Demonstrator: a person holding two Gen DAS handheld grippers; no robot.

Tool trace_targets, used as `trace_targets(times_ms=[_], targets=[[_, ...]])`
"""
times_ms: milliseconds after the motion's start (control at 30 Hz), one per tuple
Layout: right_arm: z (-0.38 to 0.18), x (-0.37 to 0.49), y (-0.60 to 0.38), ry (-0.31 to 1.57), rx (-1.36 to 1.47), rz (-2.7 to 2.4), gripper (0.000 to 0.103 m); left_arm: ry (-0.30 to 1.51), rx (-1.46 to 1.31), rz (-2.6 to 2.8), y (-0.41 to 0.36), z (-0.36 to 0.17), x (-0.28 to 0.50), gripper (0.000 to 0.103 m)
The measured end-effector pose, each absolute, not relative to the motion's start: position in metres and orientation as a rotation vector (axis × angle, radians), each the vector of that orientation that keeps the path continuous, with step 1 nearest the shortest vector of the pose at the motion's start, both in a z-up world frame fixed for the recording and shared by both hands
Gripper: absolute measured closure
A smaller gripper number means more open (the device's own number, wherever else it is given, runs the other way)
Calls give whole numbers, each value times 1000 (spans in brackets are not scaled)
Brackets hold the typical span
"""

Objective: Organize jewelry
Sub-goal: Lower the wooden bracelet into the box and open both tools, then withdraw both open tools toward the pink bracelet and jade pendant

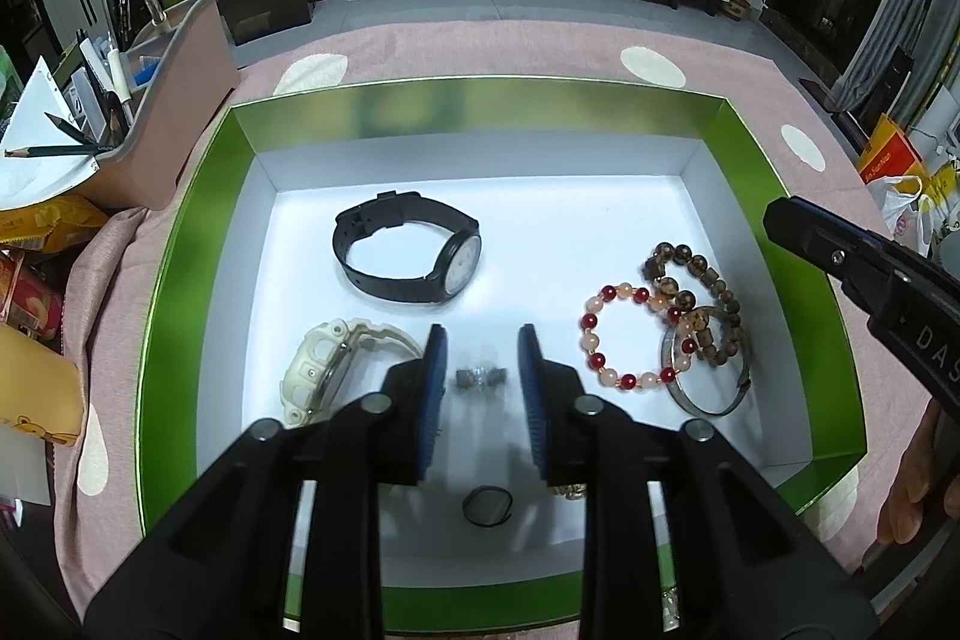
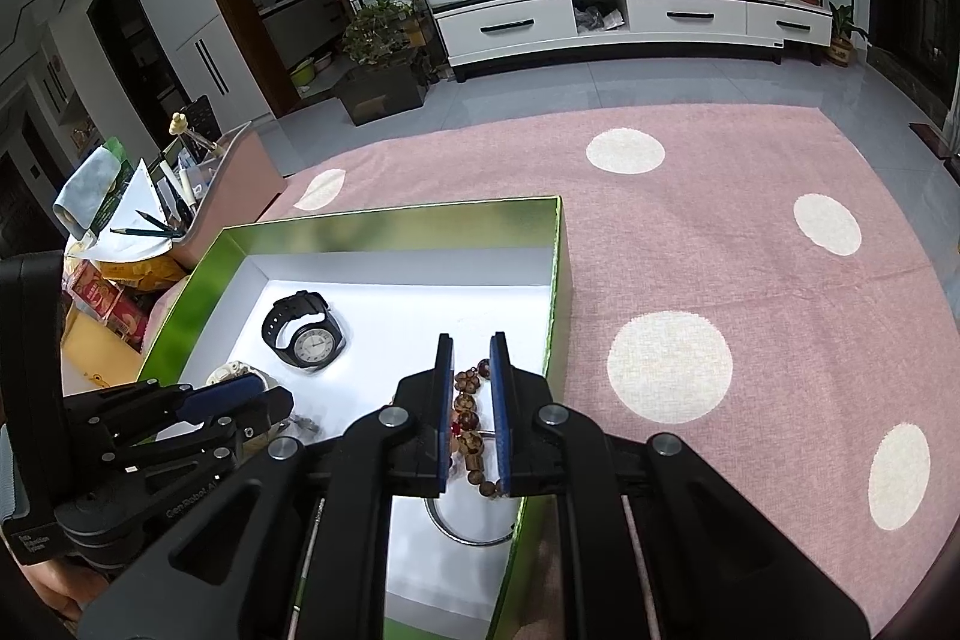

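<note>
Placement looks done: left gripper (image 1: 480, 370) stands part-open astride a small silver ring (image 1: 480, 376) lying in the green-walled white box (image 1: 198, 196), pads apparently clear. Right gripper (image 2: 471, 412) hovers nearly closed above brown wooden beads (image 2: 468, 403), holding nothing. Next: lift away.

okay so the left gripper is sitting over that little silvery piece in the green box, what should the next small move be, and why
Probably lift the left gripper straight up and away. The small silver-grey jewelry piece lies on the white floor of the green-walled box, between the blue pads with a gap on each side, so it looks released. The cream watch sits close on one side, so a sideways exit could nudge it.
</note>
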State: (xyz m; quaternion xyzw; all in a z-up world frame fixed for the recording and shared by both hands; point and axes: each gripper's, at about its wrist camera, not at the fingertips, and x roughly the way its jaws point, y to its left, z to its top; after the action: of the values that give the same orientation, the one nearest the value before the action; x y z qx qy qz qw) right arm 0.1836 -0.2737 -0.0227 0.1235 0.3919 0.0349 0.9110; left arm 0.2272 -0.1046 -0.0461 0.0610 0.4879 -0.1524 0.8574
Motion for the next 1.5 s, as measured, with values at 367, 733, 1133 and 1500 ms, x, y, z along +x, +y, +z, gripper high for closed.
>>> trace_targets(times_ms=[367, 733, 1133, 1500], targets=[[-17, 179, -272, 801, 248, 66, 83, 999, 135, -322, -104, -38, 223, 56], [-7, 167, -275, 776, 254, 33, 42, 976, 127, -313, -98, -26, 217, 31], [15, 142, -276, 741, 256, 10, 12, 931, 122, -264, -84, -3, 199, 2], [31, 99, -269, 710, 253, 41, 12, 880, 95, -227, -49, 18, 168, 2]])
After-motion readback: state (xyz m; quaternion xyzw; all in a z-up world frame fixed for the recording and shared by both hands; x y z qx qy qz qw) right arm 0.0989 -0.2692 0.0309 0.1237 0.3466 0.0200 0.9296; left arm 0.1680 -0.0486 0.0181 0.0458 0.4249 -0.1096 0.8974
